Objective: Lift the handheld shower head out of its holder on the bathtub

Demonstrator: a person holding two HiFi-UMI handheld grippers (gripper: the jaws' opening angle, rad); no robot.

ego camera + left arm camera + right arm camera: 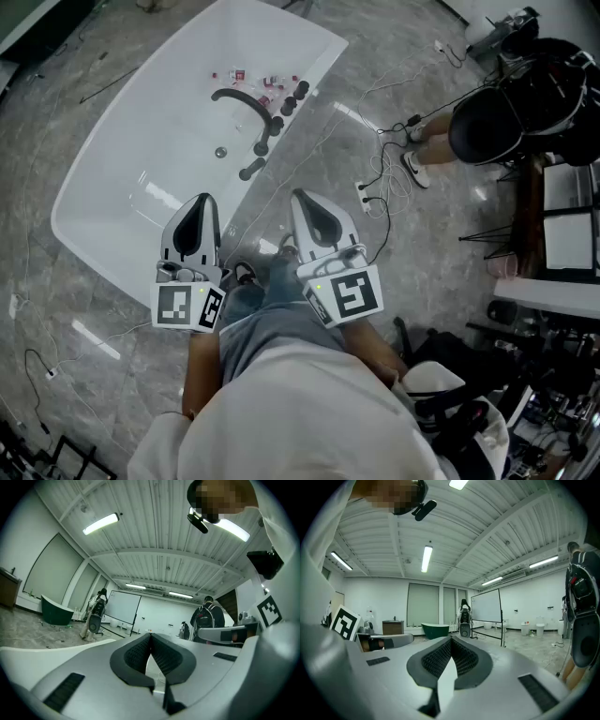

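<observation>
Head view: white bathtub [122, 178] sits ahead and to the left on the marble floor. Black fittings run along its near rim: an arched spout [239, 97], a few knobs, and an elongated black piece that I read as the handheld shower head [253, 171]. It's small in frame, so that's not certain. It lies on the rim in line with the other fittings, so I judge it's in its holder. Left gripper [203, 204] and right gripper [305, 197] are both at the person's waist, side by side and pointing level toward the tub. Both are well short of the fittings and touch nothing. Loose cables [375, 178] lie on the floor right of the tub.

Left gripper view: left gripper [150, 637] has its pads pressed together at the tips with nothing between them. It looks out across the room at a whiteboard [123, 607] and a green tub [56, 612]. The shower head isn't in frame.

Right gripper view: right gripper [451, 641] is the same, tips touching and empty. The whiteboard [486, 606] and green tub [435, 631] are far off.

Progress: nothing done yet. Left to do: step in, spread one pair of jaws, close on the shower head, lift it clear of the holder.
</observation>
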